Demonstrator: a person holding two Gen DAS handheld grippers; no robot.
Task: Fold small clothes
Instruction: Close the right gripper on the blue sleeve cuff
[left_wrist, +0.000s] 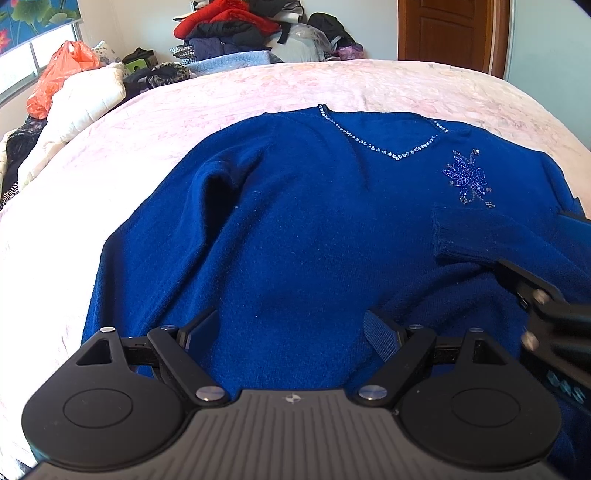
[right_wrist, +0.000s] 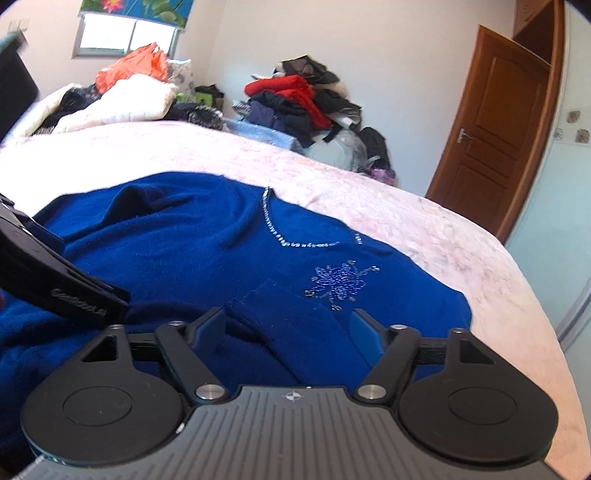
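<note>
A royal-blue sweater (left_wrist: 295, 221) with a beaded V-neck and a beaded flower lies face up on the pink bed (left_wrist: 258, 85). It also shows in the right wrist view (right_wrist: 184, 251). Its right sleeve (left_wrist: 476, 236) is folded across the chest, cuff near the flower. My left gripper (left_wrist: 291, 328) is open, low over the sweater's lower body. My right gripper (right_wrist: 290, 325) is open, its fingers on either side of the folded sleeve (right_wrist: 291, 321). The right gripper also shows in the left wrist view (left_wrist: 546, 302), and the left one in the right wrist view (right_wrist: 55, 280).
A pile of clothes (left_wrist: 240, 29) stands against the far wall. A white quilt (left_wrist: 85, 99) and an orange bag (left_wrist: 59, 74) lie at the bed's left. A brown door (right_wrist: 495, 140) is on the right.
</note>
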